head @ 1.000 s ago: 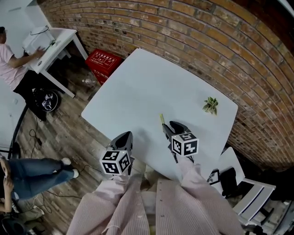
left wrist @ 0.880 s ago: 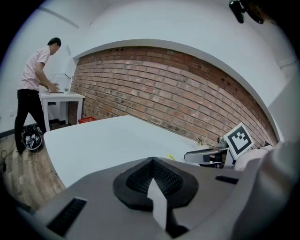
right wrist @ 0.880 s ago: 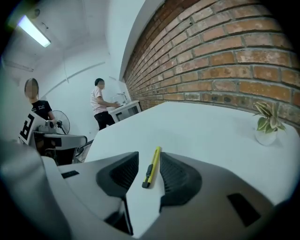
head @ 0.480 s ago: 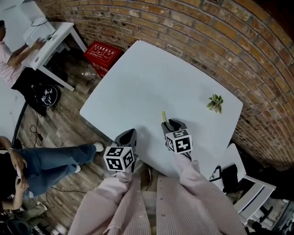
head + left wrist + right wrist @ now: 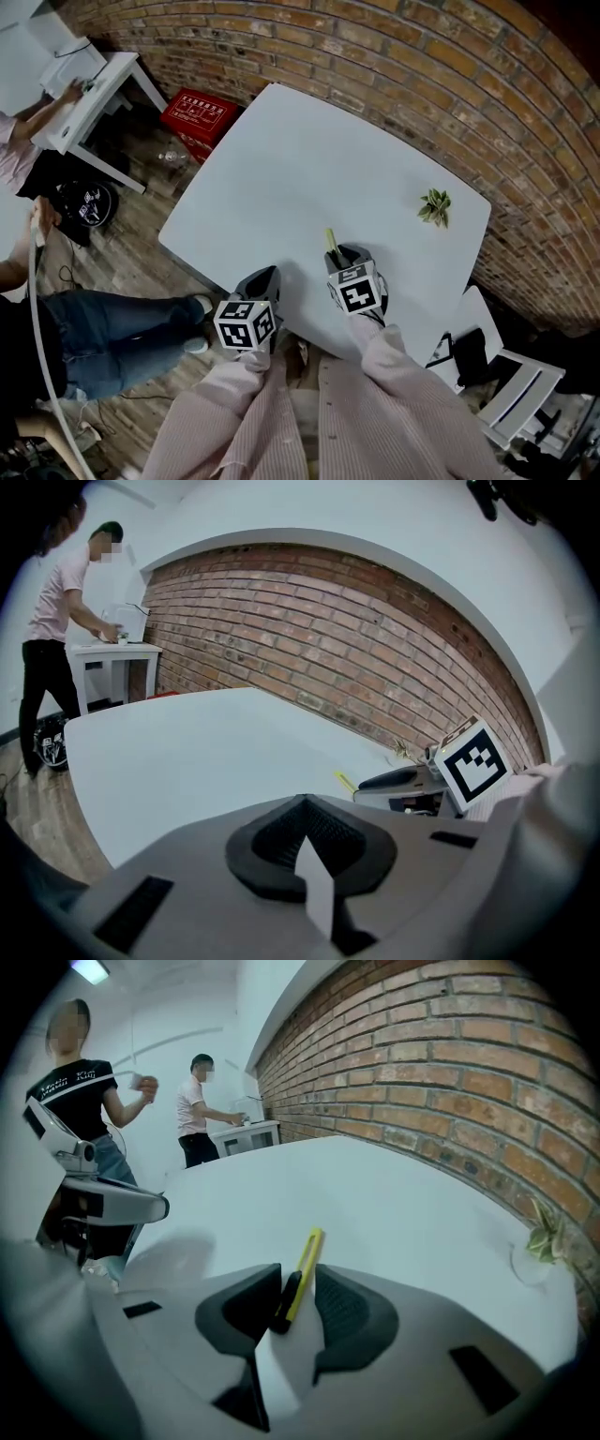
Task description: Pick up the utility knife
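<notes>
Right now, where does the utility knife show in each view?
Head view: utility knife on the white table, poking out ahead of the right gripper.
Left gripper view: yellow sliver right of centre, beside that gripper.
Right gripper view: centre, between its closing fingers, not yet gripped.
Shared landmark: the brick wall.

The table (image 5: pixel 309 169) is lit brightly and evenly from overhead, soft shadows are thrown on it, and every view is bent and darkened at its edges.
</notes>
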### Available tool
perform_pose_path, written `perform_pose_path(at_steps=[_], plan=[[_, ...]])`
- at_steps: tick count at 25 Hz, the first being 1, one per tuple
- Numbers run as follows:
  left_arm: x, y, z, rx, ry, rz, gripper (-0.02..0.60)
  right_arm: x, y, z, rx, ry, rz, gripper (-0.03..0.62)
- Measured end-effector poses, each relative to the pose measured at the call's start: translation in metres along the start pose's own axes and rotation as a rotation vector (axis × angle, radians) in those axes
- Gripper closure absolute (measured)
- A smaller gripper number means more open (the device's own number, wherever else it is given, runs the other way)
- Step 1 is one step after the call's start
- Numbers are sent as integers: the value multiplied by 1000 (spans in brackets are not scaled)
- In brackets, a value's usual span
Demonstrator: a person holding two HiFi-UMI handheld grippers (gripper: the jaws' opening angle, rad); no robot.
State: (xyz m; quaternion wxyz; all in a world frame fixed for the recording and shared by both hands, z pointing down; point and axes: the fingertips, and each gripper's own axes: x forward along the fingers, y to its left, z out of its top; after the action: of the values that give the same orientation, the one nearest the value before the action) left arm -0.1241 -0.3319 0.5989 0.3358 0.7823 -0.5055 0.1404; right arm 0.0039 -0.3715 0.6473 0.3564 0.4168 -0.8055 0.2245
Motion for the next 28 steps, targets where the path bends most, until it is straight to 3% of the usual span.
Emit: perform_pose_path(at_steps=[9,15,28], plan=[[0,1,0,2,2,-15,589,1,3,0,-33,12,-7,526],[-3,3,5,13,-7,-31,589,1,3,4,6,-11,-10,531],[-19,3,31,76,-88,-74,589,-24,10,27,72,-166,-1,533]])
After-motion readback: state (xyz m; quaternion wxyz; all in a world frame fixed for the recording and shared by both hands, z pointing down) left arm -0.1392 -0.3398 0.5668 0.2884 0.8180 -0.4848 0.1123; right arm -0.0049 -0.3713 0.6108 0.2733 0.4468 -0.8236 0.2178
